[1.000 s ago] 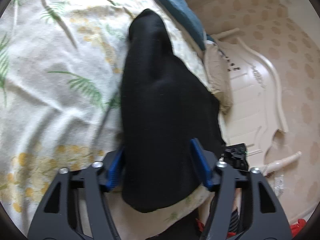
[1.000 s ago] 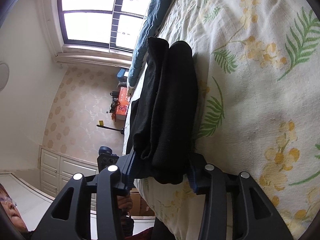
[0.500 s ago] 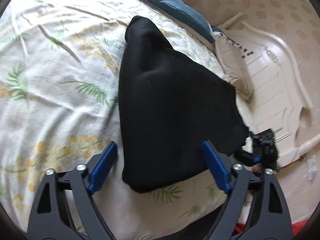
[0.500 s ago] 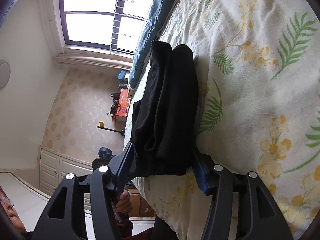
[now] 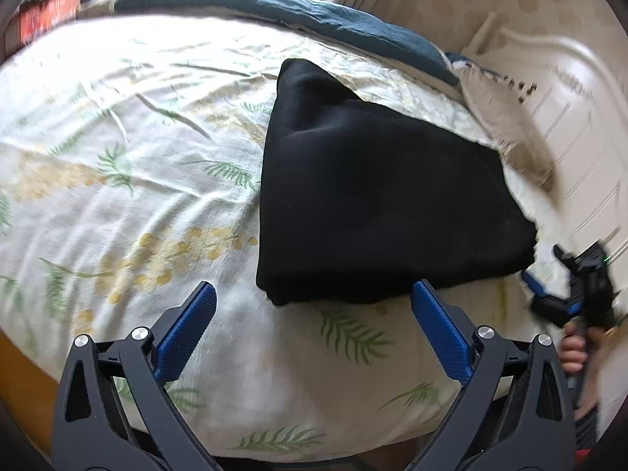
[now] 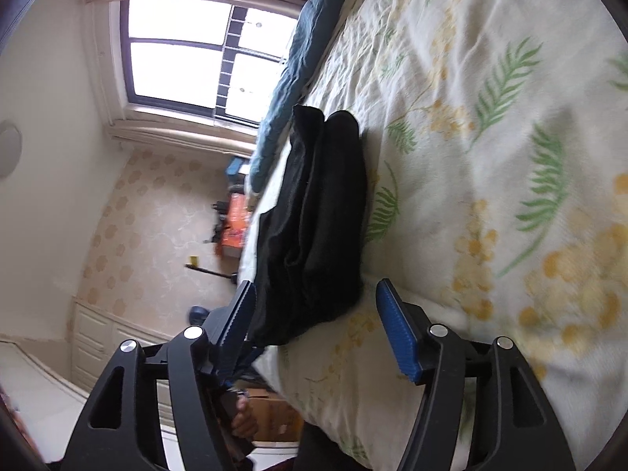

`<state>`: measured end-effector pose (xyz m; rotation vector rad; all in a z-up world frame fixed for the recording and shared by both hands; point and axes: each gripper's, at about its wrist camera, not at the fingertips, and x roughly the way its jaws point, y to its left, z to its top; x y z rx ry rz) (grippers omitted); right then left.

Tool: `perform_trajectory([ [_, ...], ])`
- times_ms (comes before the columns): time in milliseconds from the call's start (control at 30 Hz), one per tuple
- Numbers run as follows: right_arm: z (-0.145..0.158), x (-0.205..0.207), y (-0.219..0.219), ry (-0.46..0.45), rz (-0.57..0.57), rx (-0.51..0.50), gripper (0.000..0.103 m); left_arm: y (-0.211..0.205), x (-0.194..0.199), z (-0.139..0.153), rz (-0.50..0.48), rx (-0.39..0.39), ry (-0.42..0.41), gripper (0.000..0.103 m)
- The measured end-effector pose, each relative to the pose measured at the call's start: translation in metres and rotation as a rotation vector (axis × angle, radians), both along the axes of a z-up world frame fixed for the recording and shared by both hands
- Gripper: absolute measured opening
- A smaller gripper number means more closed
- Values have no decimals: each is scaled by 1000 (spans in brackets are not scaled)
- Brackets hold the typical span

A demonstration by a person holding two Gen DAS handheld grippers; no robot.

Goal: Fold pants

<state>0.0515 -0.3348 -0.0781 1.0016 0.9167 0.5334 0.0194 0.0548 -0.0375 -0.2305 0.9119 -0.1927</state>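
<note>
The black pants [image 5: 376,196] lie folded in a thick stack on the floral bedsheet [image 5: 117,180], near the bed's edge. My left gripper [image 5: 314,294] is open, just short of the stack's near edge, touching nothing. In the right wrist view the pants [image 6: 322,219] show as a layered black pile. My right gripper [image 6: 314,294] is open and empty just in front of its near end. The right gripper also shows in the left wrist view [image 5: 569,286], beside the bed's edge.
A dark blue quilt [image 5: 314,11] lies along the far side of the bed. A beige pillow [image 5: 506,129] sits by the white headboard [image 5: 581,90]. A window [image 6: 204,66] and patterned wall are beyond the bed; orange items [image 6: 235,231] lie on the floor.
Both grippers opened wider and drew back from the folded pants, which stay lying on the bed. The left gripper lifted and pulled back, showing more of the sheet.
</note>
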Motion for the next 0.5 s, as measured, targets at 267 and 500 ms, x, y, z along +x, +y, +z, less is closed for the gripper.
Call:
perform_trajectory([
  [267,27,-20,48,-22,-12,-484,78,-31,-22,3,18,158,-57,99],
  [500,31,-29,98,-48,-9,-820,81,-43,-24,-5,27,151,-19,99],
])
